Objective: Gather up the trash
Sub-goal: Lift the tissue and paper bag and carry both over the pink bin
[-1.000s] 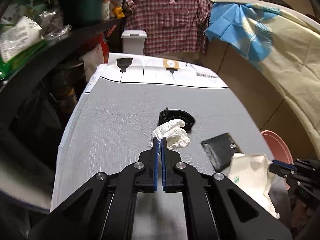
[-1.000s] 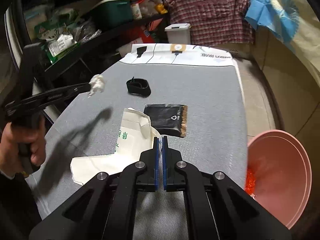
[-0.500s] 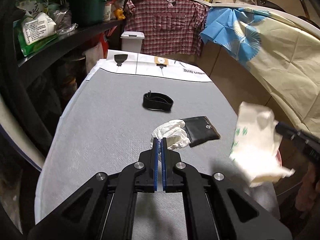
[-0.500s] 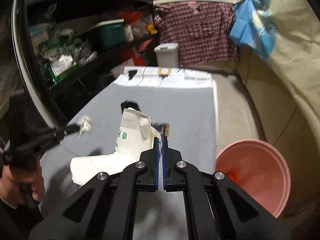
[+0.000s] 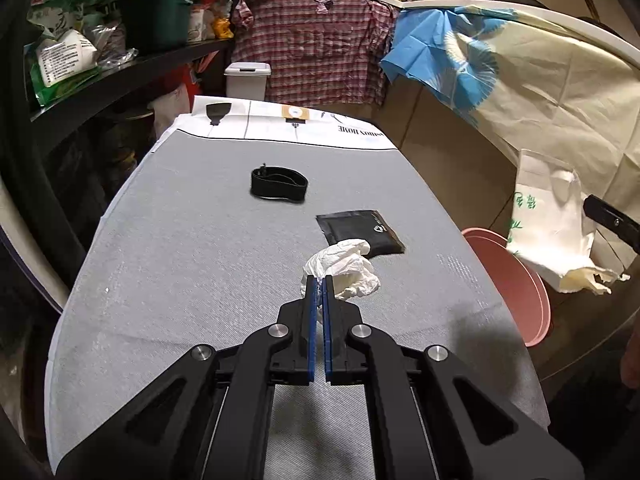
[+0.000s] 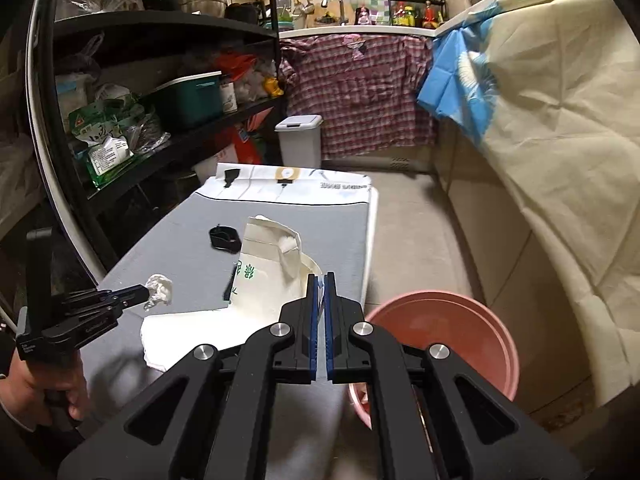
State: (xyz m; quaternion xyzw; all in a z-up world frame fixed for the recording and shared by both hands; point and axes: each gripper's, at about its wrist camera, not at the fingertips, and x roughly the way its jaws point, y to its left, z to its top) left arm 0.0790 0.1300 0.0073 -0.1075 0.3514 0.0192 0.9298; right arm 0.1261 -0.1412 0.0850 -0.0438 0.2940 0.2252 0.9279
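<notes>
My left gripper [image 5: 318, 280] is shut on a crumpled white tissue [image 5: 344, 270] and holds it above the grey table [image 5: 192, 248]. It also shows in the right wrist view [image 6: 159, 289]. My right gripper [image 6: 320, 280] is shut on a torn white paper bag with green print [image 6: 264, 280], lifted off the table near its right edge. The bag hangs above the pink bin [image 5: 516, 280] in the left wrist view [image 5: 548, 224]. The pink bin [image 6: 452, 328] stands on the floor right of the table. A black foil packet [image 5: 358, 230] and a black strap loop [image 5: 279, 184] lie on the table.
A dark shelf rack [image 6: 160, 80] with bags and a green box runs along the table's left side. A white lidded bin [image 6: 299, 140] stands beyond the far end. A cream cloth [image 6: 560, 160] covers the counter on the right, across a floor aisle [image 6: 408, 232].
My right gripper has lifted the paper bag off the table and carried it right, over the pink bin. My left gripper has risen and drawn back with the tissue.
</notes>
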